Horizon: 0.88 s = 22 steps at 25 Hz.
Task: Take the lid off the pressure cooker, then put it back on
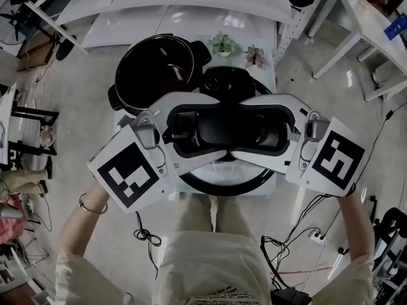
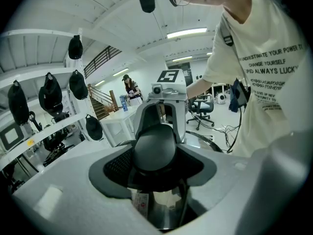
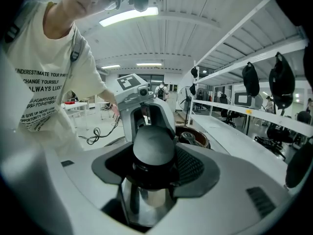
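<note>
The left gripper (image 1: 213, 127) and the right gripper (image 1: 245, 127) are each clamping the black handle (image 2: 155, 148) of the lid (image 1: 210, 186) from opposite sides. They are holding the lid just in front of the open pressure cooker (image 1: 159, 72) on the table (image 1: 270, 75), seemingly raised off it.

Pale glossy floor (image 1: 76, 119) strewn with cables (image 1: 147, 237), white tables (image 1: 375, 24), white shelving (image 3: 244, 65), ceiling strip lights (image 3: 128, 14), office chair (image 2: 203, 109)
</note>
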### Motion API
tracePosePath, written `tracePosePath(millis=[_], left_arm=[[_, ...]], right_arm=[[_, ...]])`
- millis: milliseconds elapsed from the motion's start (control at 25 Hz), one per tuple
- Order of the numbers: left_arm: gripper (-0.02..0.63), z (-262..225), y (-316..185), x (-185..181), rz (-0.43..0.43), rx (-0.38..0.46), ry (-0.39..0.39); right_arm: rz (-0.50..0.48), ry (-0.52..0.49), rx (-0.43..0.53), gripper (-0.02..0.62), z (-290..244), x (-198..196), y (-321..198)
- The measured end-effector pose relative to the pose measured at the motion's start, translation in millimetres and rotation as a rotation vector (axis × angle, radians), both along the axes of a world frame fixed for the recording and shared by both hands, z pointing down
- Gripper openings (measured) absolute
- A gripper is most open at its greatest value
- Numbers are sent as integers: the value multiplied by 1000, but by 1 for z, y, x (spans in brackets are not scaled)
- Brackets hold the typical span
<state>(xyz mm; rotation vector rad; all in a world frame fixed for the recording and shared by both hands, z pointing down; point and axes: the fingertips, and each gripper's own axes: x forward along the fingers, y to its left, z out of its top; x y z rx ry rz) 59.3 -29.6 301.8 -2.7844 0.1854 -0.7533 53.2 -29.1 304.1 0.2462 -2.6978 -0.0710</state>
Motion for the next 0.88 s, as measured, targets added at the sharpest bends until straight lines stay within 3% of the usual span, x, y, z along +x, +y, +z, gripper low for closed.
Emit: tracePosePath(millis=[360, 880], left_arm=[[282, 34, 19, 19, 2, -39, -11], [282, 100, 31, 17, -4, -94, -40]], right_arm=[[8, -3, -36, 272, 32, 18, 19], [4, 0, -74, 272, 97, 18, 31]])
